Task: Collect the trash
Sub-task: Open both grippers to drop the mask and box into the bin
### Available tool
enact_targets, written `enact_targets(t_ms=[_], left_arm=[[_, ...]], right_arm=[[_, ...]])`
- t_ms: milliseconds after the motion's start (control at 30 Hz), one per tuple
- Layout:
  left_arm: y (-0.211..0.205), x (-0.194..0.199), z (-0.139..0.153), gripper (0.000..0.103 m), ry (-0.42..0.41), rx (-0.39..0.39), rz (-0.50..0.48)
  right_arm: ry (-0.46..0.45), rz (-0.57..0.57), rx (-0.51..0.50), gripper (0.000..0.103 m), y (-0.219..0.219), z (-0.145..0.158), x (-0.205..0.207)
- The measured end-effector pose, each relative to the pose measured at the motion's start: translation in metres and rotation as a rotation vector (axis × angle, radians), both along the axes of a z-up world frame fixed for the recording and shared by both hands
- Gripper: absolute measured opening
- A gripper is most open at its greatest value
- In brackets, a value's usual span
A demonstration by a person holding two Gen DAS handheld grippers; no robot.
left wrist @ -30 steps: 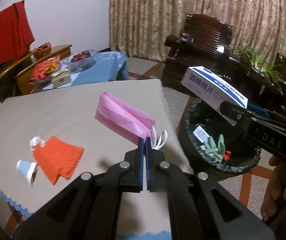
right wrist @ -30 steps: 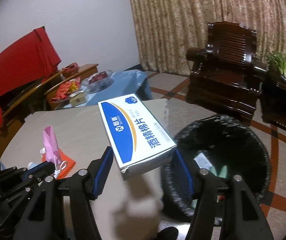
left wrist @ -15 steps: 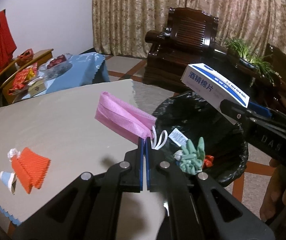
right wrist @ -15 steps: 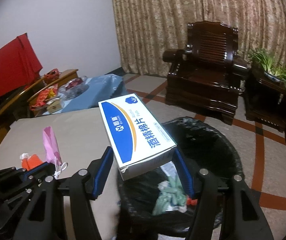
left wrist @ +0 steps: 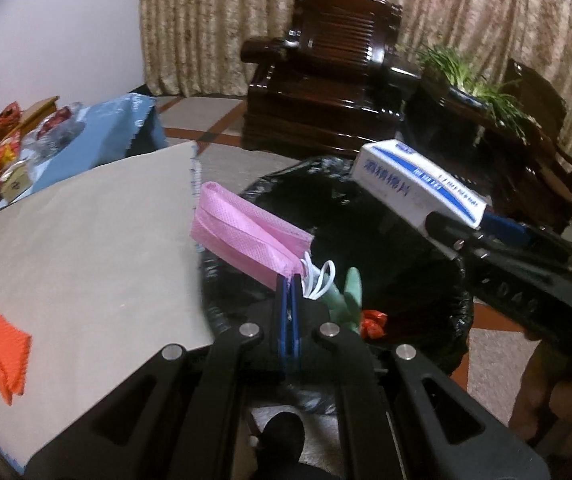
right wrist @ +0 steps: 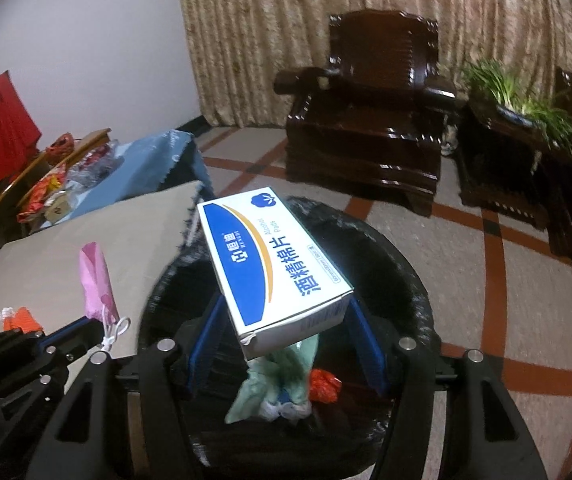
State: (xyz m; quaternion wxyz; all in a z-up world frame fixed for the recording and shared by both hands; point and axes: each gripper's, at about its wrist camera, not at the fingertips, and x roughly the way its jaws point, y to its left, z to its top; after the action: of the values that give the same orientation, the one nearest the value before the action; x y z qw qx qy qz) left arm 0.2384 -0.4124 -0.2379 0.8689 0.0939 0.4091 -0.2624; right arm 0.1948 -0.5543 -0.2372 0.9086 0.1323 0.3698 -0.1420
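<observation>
My left gripper [left wrist: 289, 280] is shut on a pink face mask [left wrist: 246, 236] and holds it over the left rim of the black-lined trash bin [left wrist: 456, 344]. My right gripper [right wrist: 286, 322] is shut on a white and blue alcohol-pads box [right wrist: 274, 268], held above the bin [right wrist: 414, 300]. The box also shows in the left wrist view [left wrist: 418, 184], and the mask in the right wrist view [right wrist: 96, 280]. Green gloves [right wrist: 274, 380] and a red wrapper [right wrist: 324, 384] lie in the bin. An orange net and a small white-blue piece [left wrist: 4, 356] lie on the table.
The grey-covered table [left wrist: 86, 240] stands left of the bin. A blue-covered side table with snacks [right wrist: 98, 176] is behind it. A dark wooden armchair [right wrist: 370, 120] and a plant stand [right wrist: 526, 140] are farther back. Patterned floor [right wrist: 506, 280] lies to the right.
Both grippers have moved right from over the table, carrying mask and box; they are now above the bin, whose contents show larger and closer.
</observation>
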Motion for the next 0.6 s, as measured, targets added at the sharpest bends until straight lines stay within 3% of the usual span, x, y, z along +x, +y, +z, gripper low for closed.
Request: enact_targets(t_ms=[133,200,300,600], left_arm=[[-0.024,0.004,-0.014,0.003,0.017,0.007,-0.045],[-0.032,0.006,-0.024,0.009,0.027,0.021,-0.064],[-0.034,0.01,-0.036,0.045,0.036,0.049,-0.059],[-0.004,0.002,-0.054,0.047,0.072,0.07,-0.015]], right_arm=[[0.032,-0.027,0.016,0.06,-0.014,-0.018,0.003],[0.061,-0.03,0.028,0.062,-0.02,-0.028,0.007],[0.081,-0.032,0.037,0.065,-0.02,-0.036,0.008],[0.101,-0.018,0.05,0.069,-0.011,-0.047,-0.005]])
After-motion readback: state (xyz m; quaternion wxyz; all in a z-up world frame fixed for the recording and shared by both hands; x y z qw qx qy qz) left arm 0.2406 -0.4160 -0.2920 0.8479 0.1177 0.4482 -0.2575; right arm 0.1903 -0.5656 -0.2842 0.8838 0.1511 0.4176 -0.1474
